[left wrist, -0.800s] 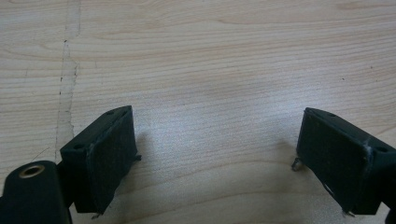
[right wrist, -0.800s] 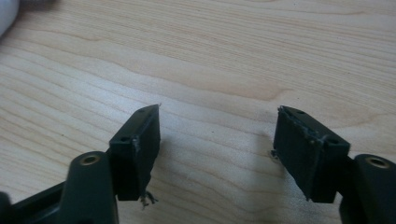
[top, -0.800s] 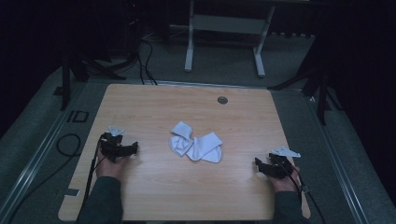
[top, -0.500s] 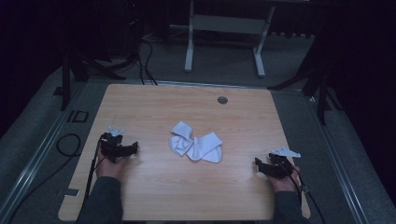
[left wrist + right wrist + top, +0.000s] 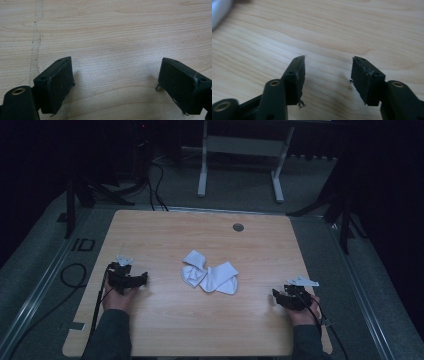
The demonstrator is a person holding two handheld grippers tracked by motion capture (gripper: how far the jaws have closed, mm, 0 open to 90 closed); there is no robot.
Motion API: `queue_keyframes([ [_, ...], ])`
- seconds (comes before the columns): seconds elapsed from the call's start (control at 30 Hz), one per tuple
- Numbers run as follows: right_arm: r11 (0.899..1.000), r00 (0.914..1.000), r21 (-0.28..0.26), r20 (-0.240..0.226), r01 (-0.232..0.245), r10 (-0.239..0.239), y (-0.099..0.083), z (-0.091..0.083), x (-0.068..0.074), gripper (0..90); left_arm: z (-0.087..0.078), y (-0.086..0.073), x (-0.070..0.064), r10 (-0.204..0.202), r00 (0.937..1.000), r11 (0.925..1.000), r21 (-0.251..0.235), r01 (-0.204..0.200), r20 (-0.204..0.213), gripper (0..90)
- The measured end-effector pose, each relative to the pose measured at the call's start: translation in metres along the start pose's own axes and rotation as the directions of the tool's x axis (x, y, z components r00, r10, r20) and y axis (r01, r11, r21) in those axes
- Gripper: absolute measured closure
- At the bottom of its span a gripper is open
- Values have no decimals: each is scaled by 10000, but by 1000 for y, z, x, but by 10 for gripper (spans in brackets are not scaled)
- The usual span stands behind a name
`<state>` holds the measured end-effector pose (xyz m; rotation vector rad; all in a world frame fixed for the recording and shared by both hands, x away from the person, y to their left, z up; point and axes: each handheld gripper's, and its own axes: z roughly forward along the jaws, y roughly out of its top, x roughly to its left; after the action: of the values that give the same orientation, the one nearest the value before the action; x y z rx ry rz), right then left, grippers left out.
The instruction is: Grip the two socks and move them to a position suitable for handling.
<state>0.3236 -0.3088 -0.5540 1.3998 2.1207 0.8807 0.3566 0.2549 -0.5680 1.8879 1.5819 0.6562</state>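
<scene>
We looked down on a pale wooden table [image 5: 165, 240]. A crumpled white cloth [image 5: 209, 274] lay near its centre. At nine o'clock from it our left gripper [image 5: 141, 279] rested on the wood; at four o'clock sat our right gripper [image 5: 276, 294]. A small round grommet [image 5: 238, 227] sat at twelve o'clock. Both grippers stayed well apart from the cloth.

Looking down and forward from above the near edge in the high view, taking in the whole wooden table [image 5: 165, 235], the floor beyond, and a crumpled white cloth [image 5: 210, 276] at centre. Riding low and close over bare tabletop [image 5: 112, 37] in the left gripper view, between its own spread jaws. Likewise close over wood grain [image 5: 352, 27] in the right gripper view. Shared across all three: the same tabletop
</scene>
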Motion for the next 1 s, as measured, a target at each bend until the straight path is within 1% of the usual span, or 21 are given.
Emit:
queue_keyframes([
  [0.1,9993,9988,-170,-358,334,-340,6,-3,7,497,0,0,0,-2,10000,10000,-1,2,-1,128],
  [0.13,9993,9988,-170,-358,334,-340,6,-3,7,497,0,0,0,-2,10000,10000,-1,2,-1,128],
  [0.17,9991,9972,-201,-639,376,-389,10,-5,10,540,0,0,0,-2,10000,10000,1,2,-1,128],
  [0.2,9989,9959,-169,-781,446,-458,12,-5,12,554,0,0,0,-4,10000,10000,1,4,-1,129],
  [0.27,9979,9938,-156,-909,635,-646,15,-5,15,583,0,0,0,-5,10000,10000,-1,5,-3,129],
  [0.4,9948,9869,-132,-1248,1013,-1021,21,-5,23,661,0,0,0,-2,10000,10000,-1,2,-6,129],
  [0.5,9926,9798,-130,-1591,1210,-1216,26,-4,31,735,0,0,0,-2,10000,10000,-3,2,-6,129],
  [0.53,9919,9781,-118,-1650,1268,-1270,27,-3,34,758,0,0,0,-3,10000,10000,-3,3,-6,130],
  [0.57,9919,9781,-118,-1650,1268,-1270,27,-3,34,758,0,0,0,-3,10000,10000,-3,3,-6,130],
  [0.67,9868,9653,-66,-2067,1615,-1594,31,0,47,868,0,0,0,-2,10000,10000,-3,2,-7,130],
  [0.73,9836,9586,-62,-2230,1804,-1772,34,1,53,891,0,0,0,-5,10000,10000,-5,5,-6,130],
  [0.9,9756,9441,-93,-2505,2192,-2145,41,6,67,897,0,0,0,-10,10000,10000,-6,10,-8,130],
  [1.0,9707,9344,-138,-2677,2399,-2348,47,10,78,898,0,0,0,-9,10000,10000,-6,9,-8,130],
])
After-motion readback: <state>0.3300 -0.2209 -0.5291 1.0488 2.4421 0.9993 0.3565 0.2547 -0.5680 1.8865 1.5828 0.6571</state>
